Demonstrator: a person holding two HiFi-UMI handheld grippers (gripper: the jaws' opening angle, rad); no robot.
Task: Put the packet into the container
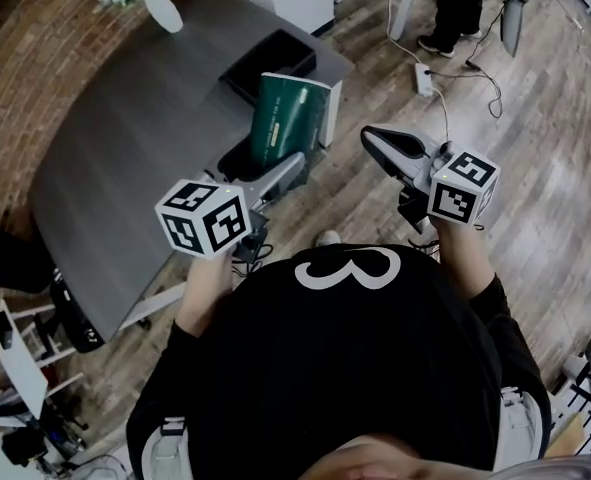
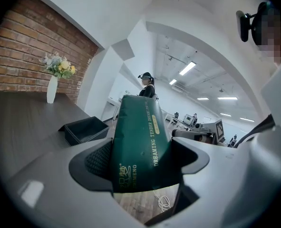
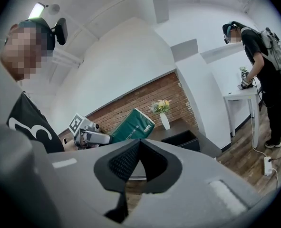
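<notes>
A dark green packet (image 1: 292, 118) with gold print stands upright off the near edge of the grey table (image 1: 145, 138), its lower end between the jaws of my left gripper (image 1: 287, 171), which is shut on it. In the left gripper view the packet (image 2: 140, 137) fills the gap between the two pads. The black open container (image 1: 271, 64) sits on the table just beyond the packet, also seen low and left as the container (image 2: 85, 129). My right gripper (image 1: 377, 139) hangs over the floor to the right, jaws shut and empty (image 3: 139, 145).
A white vase with flowers (image 1: 162, 9) stands at the table's far end. A power strip with cables (image 1: 424, 78) lies on the wood floor. Another person (image 3: 260, 56) stands at a white desk to the far right. A brick wall runs behind the table.
</notes>
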